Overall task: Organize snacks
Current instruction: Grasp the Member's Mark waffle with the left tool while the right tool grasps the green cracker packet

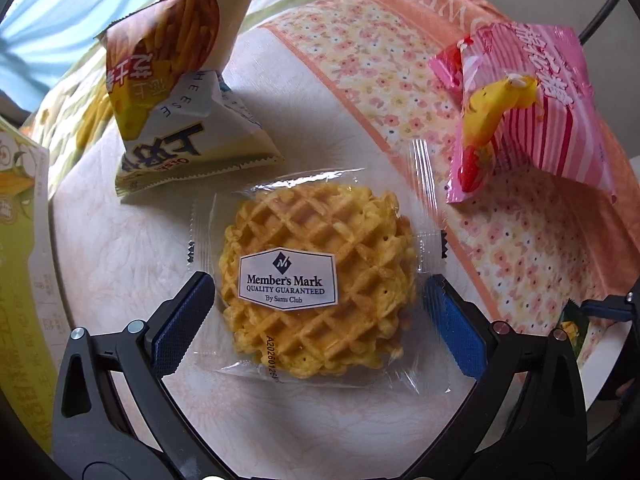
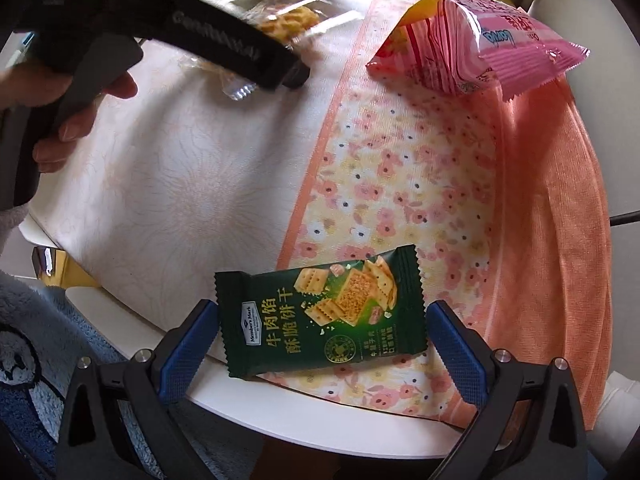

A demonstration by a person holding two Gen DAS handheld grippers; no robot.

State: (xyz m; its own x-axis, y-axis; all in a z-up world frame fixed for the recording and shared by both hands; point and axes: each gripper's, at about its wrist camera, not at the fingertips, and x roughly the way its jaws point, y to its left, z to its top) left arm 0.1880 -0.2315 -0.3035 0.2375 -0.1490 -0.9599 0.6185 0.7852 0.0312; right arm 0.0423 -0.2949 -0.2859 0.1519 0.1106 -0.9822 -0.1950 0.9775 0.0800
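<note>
In the left wrist view the left gripper (image 1: 318, 308) has its blue-padded jaws spread apart on either side of a round golden waffle cookie in a clear plastic wrapper (image 1: 316, 288), which lies flat at the centre of the frame on the cream and peach floral tablecloth (image 1: 120, 248). The pads are just beside the wrapper's edges, and I cannot tell whether they touch it.

In the right wrist view the right gripper (image 2: 322, 344) is likewise open, flanking a dark green foil packet of crackers (image 2: 320, 316) at the lower centre, right at the near rim of the round white table (image 2: 224, 400).

A white and yellow cheese-stick bag (image 1: 176, 96) stands at the upper left of the left view, and a pink striped bag closed with a yellow clip (image 1: 528, 120) sits at the upper right.

The risks, as I judge them:
- The clear wrapper is slick and loose, so closing may pinch only film and let the waffle slide, or a hard squeeze could crack it.
- The green packet overhangs the cloth's edge, so a nudge from one pad could push it off the table.
- The cloth could bunch and drag under a low pad.
- The two grippers work close together and could collide.
</note>
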